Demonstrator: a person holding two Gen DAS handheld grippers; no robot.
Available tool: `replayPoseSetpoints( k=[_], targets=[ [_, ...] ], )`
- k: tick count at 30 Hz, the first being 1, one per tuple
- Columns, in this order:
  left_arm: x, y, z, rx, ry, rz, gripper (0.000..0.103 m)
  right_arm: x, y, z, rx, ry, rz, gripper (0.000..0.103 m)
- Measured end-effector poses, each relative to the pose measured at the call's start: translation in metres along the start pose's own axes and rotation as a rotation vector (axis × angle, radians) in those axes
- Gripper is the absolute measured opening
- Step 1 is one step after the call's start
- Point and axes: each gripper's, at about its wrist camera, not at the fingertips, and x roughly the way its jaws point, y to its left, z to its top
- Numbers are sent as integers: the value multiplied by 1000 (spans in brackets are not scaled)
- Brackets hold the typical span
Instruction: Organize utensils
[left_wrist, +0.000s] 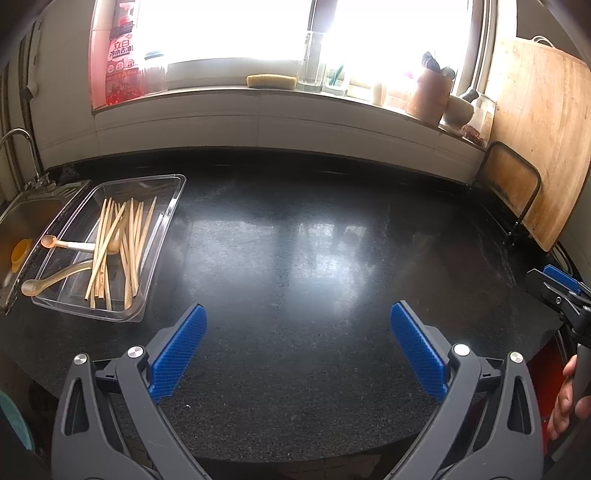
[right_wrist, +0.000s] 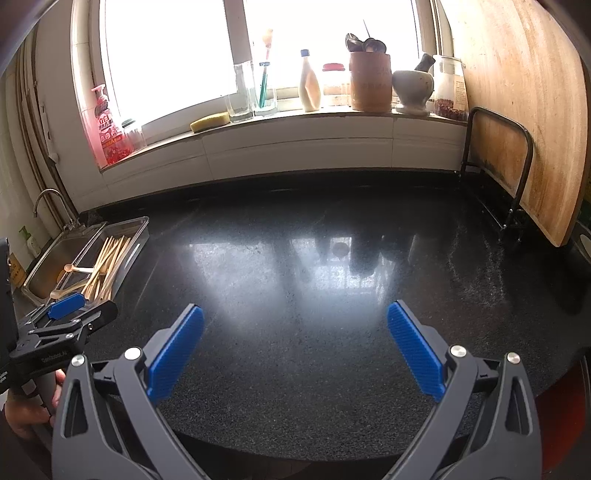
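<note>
A clear plastic tray (left_wrist: 170, 206) lies at the left of the black counter, beside the sink. In it are several wooden chopsticks (left_wrist: 122, 247) and two pale spoons (left_wrist: 55, 278) whose bowls rest over its left rim. The same tray (right_wrist: 136, 230) shows small at the left of the right wrist view. My left gripper (left_wrist: 298, 321) hovers open over bare counter, right of the tray. My right gripper (right_wrist: 295, 323) is open too, with nothing between its blue pads. Each gripper appears at the edge of the other's view, held by a hand.
A steel sink (left_wrist: 26, 221) with a tap lies left of the tray. A large wooden cutting board (left_wrist: 539, 140) leans in a black rack at the right. The windowsill holds a red soap bottle (left_wrist: 122, 55), sponge (left_wrist: 271, 81), glasses, a utensil crock (right_wrist: 370, 81) and a mortar.
</note>
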Motion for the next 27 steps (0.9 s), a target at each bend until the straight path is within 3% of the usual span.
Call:
replayPoseSetpoints(
  k=[27],
  targets=[
    [-1,0,-1,2,-5,8,97,1,1,1,-7,6,4,96]
  ],
)
